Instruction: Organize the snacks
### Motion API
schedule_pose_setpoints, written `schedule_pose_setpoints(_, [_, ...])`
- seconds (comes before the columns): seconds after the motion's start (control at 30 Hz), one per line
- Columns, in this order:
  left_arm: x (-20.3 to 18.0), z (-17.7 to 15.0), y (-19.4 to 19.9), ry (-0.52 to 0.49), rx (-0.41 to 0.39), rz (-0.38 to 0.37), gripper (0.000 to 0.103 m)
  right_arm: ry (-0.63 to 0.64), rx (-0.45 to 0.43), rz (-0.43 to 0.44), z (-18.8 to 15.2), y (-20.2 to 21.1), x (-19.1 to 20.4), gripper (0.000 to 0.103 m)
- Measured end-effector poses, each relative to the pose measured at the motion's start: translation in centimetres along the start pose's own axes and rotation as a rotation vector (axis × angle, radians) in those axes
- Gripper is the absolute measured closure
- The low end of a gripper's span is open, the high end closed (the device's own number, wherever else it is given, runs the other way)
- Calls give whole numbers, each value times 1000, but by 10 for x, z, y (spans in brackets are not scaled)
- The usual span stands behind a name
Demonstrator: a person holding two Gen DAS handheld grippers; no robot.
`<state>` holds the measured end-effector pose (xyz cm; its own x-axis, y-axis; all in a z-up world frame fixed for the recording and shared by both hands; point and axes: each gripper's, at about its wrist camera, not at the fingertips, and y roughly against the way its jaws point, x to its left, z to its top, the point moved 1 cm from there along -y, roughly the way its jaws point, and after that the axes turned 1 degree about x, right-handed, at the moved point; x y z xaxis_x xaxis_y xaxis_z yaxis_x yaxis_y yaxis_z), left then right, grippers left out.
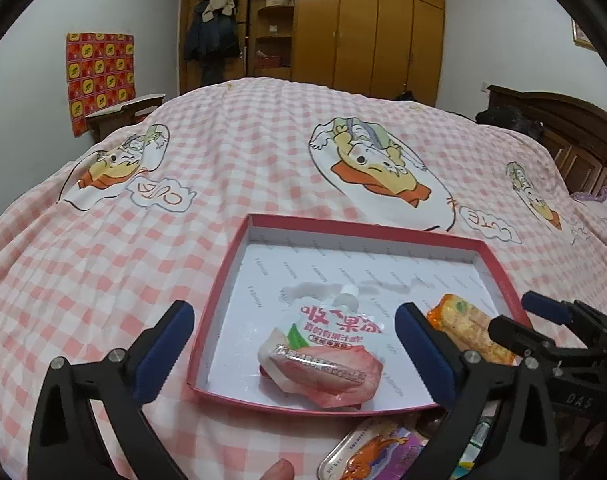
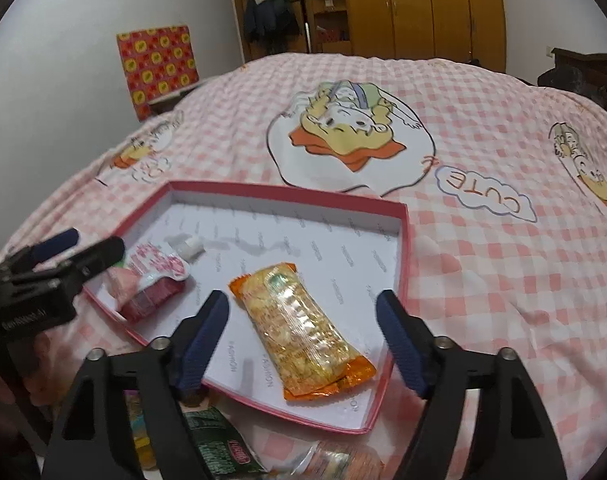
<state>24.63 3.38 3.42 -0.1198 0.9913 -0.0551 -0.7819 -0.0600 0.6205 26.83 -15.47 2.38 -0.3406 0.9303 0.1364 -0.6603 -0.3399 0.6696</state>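
Observation:
A shallow pink-rimmed box with a white floor (image 1: pixel 239 248) (image 2: pixel 403 240) lies on the bed. In it lie a white and pink jelly pouch with a spout (image 1: pixel 323 352) (image 2: pixel 151 276) and an orange-ended clear snack bar (image 2: pixel 303 328) (image 1: pixel 471 328). My left gripper (image 1: pixel 293 344) is open and empty, its fingers astride the pouch just above it. My right gripper (image 2: pixel 303 344) is open and empty, its fingers either side of the snack bar. Each gripper shows at the edge of the other's view.
More snacks lie on the bed in front of the box: a silver and orange packet (image 1: pixel 367 456), a green packet (image 2: pixel 219 448) and a clear wrapped one (image 2: pixel 335 464). The pink checked bedspread (image 1: pixel 223 168) stretches beyond. A wardrobe (image 1: pixel 363 32) stands behind.

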Motion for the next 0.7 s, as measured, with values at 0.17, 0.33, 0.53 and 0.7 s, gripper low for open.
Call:
schedule_pose_setpoints(0.17, [-2,0,4,-8,-12,-11,0,8,-45,34,3,8,4,14])
schedule_pose_setpoints(0.33, [-1,1,7,-1,-21,3,0,28,-61,48,4,12,9,14])
schedule_pose_setpoints(0.53, [-2,1,9,-22,-21,12,0,27,-53,68,3,11,8,14])
schedule_pose_setpoints(0.7, [-5,0,9,-45,-20,20,0,32,-54,70,3,12,8,14])
